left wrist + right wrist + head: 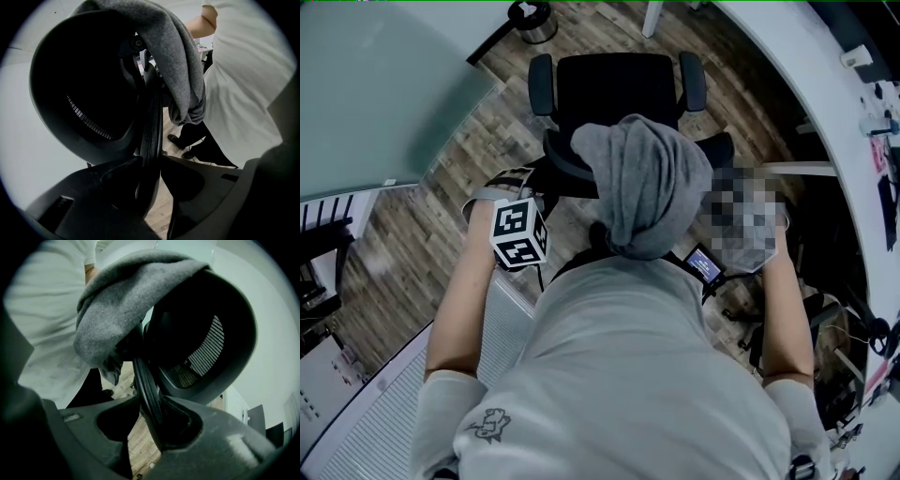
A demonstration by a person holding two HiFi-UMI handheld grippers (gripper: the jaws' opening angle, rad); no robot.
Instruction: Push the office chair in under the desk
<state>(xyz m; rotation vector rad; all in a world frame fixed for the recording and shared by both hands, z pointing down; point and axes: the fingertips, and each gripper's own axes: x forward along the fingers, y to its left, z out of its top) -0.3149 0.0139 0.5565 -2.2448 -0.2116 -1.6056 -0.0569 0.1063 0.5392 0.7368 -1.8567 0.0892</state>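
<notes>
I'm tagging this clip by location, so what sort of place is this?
Most likely an office: a black office chair with armrests stands on wood-look flooring, a curved white desk runs along the right, and what looks like a waste bin sits beyond the chair.

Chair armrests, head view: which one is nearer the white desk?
The armrest at the picture's right, next to the curved white desk; the other armrest lies across the seat from it.

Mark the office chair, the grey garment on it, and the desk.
black office chair (614,84): head view, seat cushion.
grey fleece garment (652,178): head view, draped middle.
curved white desk (811,80): head view, bare top.
</notes>
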